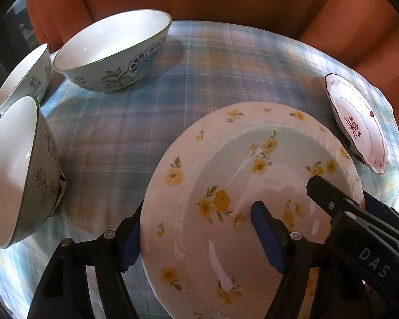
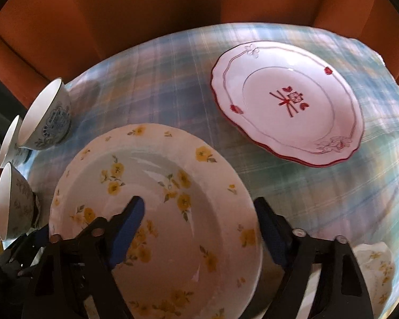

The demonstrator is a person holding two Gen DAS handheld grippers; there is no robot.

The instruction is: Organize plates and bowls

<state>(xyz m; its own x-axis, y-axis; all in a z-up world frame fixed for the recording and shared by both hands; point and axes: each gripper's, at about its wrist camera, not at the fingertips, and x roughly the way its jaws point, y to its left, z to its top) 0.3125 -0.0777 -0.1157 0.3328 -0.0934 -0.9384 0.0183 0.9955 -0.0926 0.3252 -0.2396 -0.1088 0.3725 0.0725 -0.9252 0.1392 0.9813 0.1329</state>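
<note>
A round white ceramic plate scattered with yellow flowers (image 1: 252,207) fills the lower middle of both wrist views, lying over a counter draped in a pale blue and green plaid cloth (image 1: 199,66). The left gripper (image 1: 199,236) has its blue-padded jaws set wide across the plate's left rim, one pad outside the edge and the other over the plate's inner face; whether they press the rim I cannot tell. In the right wrist view the right gripper (image 2: 199,228) does the same on the opposite rim, jaws wide, one pad over the plate's well and one beyond its right edge. A scalloped white plate with a red rim and a red centre motif (image 2: 287,103) lies flat in the upper right of that view, apart from the flowered plate. Three white bowls with green leaf sprigs and dark green rims (image 1: 111,53) cluster in the upper left and left of the left wrist view. Another yellow-flowered piece (image 2: 377,265) shows at the lower right of the right wrist view.
</note>
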